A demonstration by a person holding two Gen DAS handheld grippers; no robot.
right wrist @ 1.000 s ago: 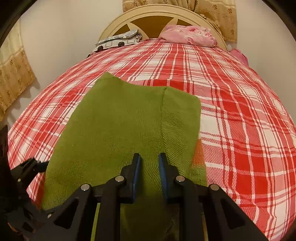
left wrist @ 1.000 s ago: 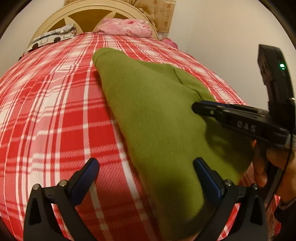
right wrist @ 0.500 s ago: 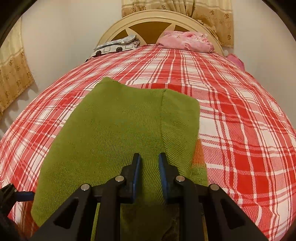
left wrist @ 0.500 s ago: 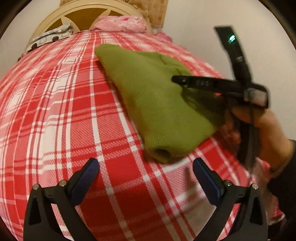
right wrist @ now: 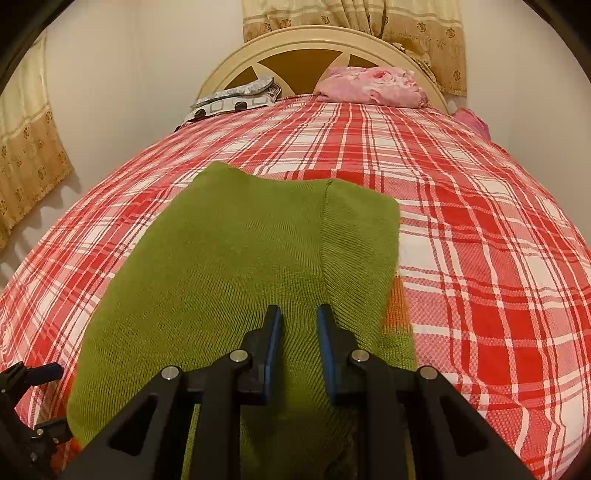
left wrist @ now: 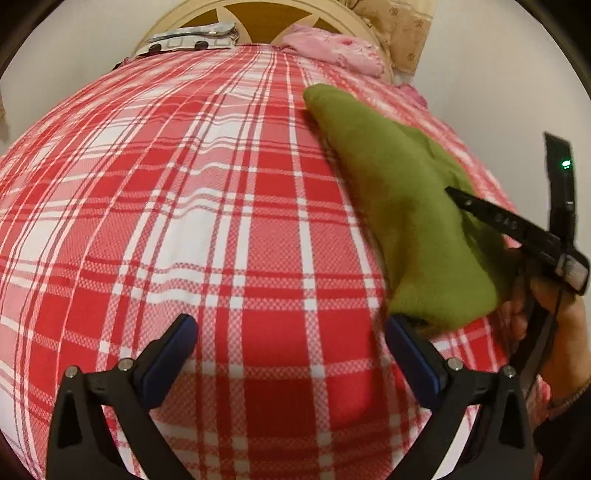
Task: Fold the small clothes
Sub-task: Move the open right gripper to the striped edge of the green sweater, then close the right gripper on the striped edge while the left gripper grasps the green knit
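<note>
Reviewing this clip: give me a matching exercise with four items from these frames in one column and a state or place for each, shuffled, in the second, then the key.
Column 1:
1. left tongs
2. right tongs
3. green knit garment
4. pink bedding

Column 2:
A. bunched at the headboard
B. spread wide, above bare plaid cover
C. lying folded on the bed
D. nearly closed, low over green fabric

Pairs: 1-B, 2-D, 3-C, 4-A

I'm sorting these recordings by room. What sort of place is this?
Most likely a home bedroom: a bed with a red plaid cover, a rounded cream headboard, and patterned curtains behind it.
</note>
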